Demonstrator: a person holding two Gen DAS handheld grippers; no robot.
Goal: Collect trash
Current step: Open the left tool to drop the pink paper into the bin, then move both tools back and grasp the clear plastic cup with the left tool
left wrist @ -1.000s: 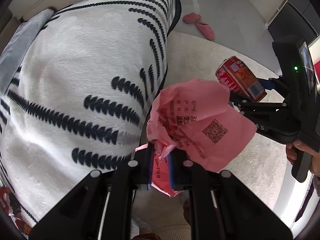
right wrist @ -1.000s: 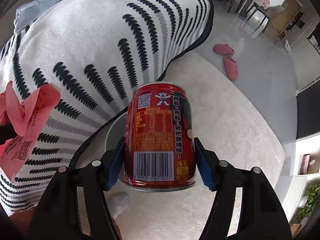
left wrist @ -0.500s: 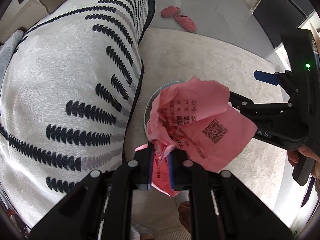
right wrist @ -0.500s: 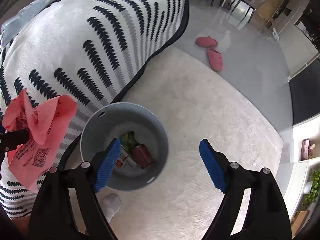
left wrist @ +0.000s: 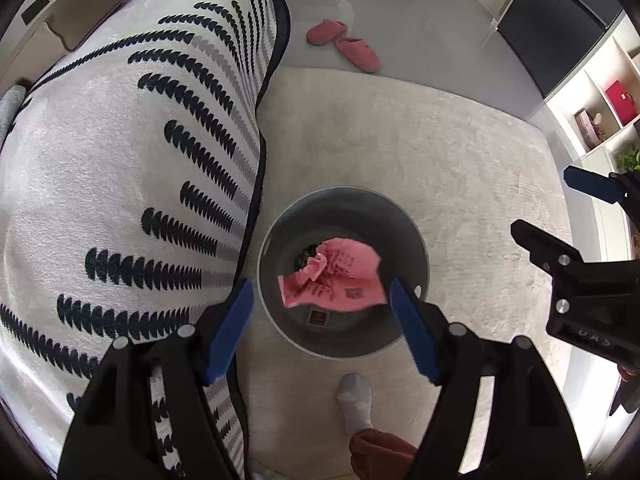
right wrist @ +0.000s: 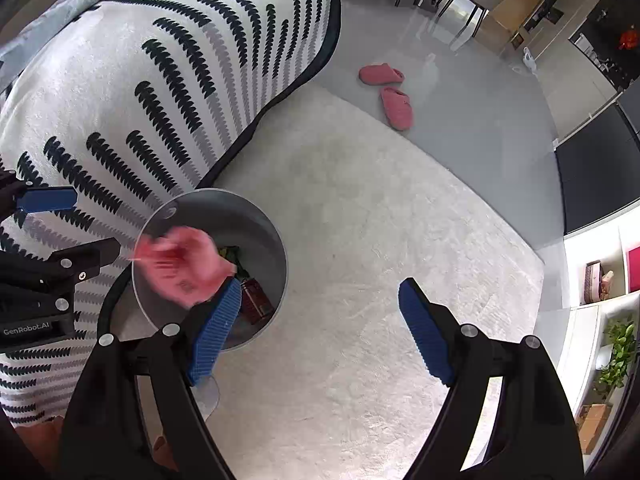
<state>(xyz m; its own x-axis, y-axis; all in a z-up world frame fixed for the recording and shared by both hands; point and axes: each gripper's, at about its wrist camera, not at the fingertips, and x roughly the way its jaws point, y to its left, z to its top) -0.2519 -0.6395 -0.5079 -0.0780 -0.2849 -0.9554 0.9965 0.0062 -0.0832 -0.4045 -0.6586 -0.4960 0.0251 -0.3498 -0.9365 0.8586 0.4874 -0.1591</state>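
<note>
A grey round bin [left wrist: 414, 240] stands on the cream rug beside the blanket. The crumpled pink paper [left wrist: 332, 276] is loose inside the bin mouth, blurred in the right wrist view [right wrist: 180, 264]. My left gripper [left wrist: 320, 286] hovers above the bin, its jaws opening, and its blue pads touch nothing. My right gripper [right wrist: 320, 284] stands open and empty over the rug, just right of the bin [right wrist: 278, 252]. A red can [right wrist: 256, 298] lies at the bin's bottom with other scraps. Each gripper also shows at the edge of the other's view.
A white blanket with dark leaf stripes [left wrist: 120, 168] covers the sofa left of the bin. Two pink slippers [left wrist: 344, 42] lie on the grey floor beyond the rug [left wrist: 420, 140]. A foot in a grey sock [left wrist: 354, 400] stands just in front of the bin. Shelves [left wrist: 600, 100] line the right.
My left gripper has let go of the pink paper, which has dropped into the bin. My right gripper has released the red can into the bin and drifted right.
</note>
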